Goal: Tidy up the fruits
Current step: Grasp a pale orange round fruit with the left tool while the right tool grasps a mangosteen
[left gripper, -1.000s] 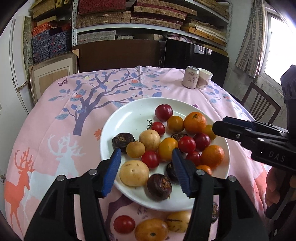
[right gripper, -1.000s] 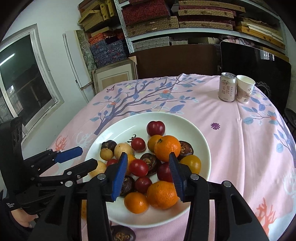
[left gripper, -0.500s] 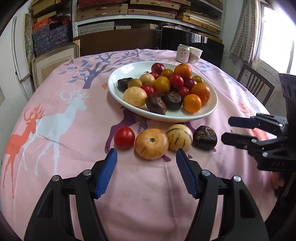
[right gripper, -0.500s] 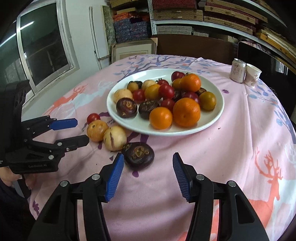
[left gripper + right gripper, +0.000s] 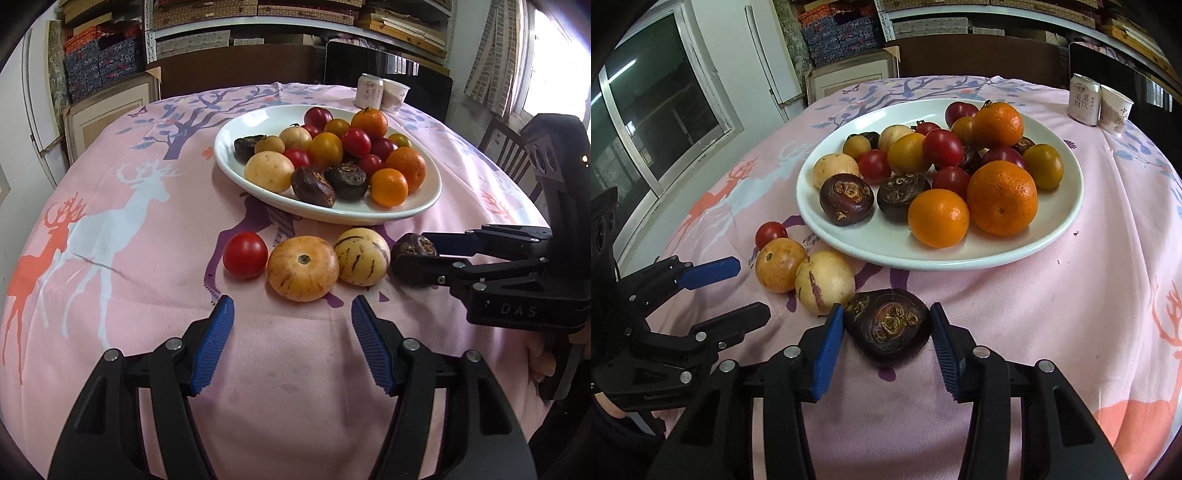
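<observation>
A white plate (image 5: 369, 218) holds several tomatoes, oranges, pale round fruits and dark purple fruits. On the pink cloth in front of it lie a red tomato (image 5: 245, 254), a yellow-orange fruit (image 5: 303, 267), a striped pale fruit (image 5: 362, 256) and a dark purple fruit (image 5: 888, 328). My right gripper (image 5: 886, 310) straddles the dark fruit. Its jaws are closing, with the left pad at the fruit's skin and a thin gap at the right pad. My left gripper (image 5: 291, 306) is open just short of the yellow-orange fruit, nothing between its fingers.
A drink can (image 5: 367, 92) and a paper cup (image 5: 395, 96) stand at the table's far edge. A wooden chair (image 5: 506, 155) is beyond the right side. Shelves and boxes line the back wall. A hand (image 5: 543, 354) grips the right tool.
Both grippers have drawn back from over the plate and come down to the loose fruits on the cloth. The right gripper moved onto the dark fruit and its jaws narrowed around it.
</observation>
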`<state>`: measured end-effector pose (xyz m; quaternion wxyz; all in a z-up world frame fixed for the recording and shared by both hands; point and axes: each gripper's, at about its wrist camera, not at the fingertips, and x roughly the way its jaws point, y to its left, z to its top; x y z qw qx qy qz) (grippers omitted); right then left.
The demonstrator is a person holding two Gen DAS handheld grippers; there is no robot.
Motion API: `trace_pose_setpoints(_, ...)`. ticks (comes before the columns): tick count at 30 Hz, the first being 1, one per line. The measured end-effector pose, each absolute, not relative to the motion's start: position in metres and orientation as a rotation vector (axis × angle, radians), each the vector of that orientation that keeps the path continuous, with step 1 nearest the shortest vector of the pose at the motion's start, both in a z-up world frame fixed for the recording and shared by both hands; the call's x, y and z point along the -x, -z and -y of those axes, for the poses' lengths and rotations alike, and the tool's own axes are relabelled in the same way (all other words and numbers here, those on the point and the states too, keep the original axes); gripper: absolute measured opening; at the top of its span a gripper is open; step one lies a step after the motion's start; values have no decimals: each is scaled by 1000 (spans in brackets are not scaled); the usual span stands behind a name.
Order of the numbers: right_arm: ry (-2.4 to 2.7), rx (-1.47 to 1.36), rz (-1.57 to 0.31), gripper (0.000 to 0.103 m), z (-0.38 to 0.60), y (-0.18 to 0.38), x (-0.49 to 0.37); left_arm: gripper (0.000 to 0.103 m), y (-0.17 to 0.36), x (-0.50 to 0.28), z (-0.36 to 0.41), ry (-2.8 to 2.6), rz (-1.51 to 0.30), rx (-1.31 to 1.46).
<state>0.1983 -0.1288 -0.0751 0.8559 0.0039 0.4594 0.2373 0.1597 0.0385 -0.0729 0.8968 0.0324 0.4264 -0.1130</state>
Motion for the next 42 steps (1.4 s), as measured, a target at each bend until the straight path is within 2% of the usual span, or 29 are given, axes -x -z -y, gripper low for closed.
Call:
trace_pose_setpoints(12, -492, -76, -951, 47, 147, 73, -181, 64, 75, -183, -26, 229, -925, -80)
trace_pose_setpoints(19, -507, -124, -956, 47, 155, 76, -183, 47, 73, -185, -19, 257, -911, -111)
trace_pose_setpoints(28, -508, -156, -955, 47, 161, 77, -182, 47, 76, -180, -8, 302, -916, -157)
trace_pose_setpoints(34, -508, -162, -954, 47, 161, 77, -182, 52, 78, -192, -11, 263, -923, -148)
trace_pose_setpoints(36, -508, -164, -952, 47, 161, 77, -182, 48, 78, -191, -12, 273, -920, -146)
trace_pose_setpoints(37, -508, -165, -950, 47, 161, 77, -182, 43, 77, -191, -11, 288, -919, -143)
trace_pose_setpoints(42, -519, -168, -909, 47, 165, 71, -176, 42, 70, -177, -10, 309, -887, -138)
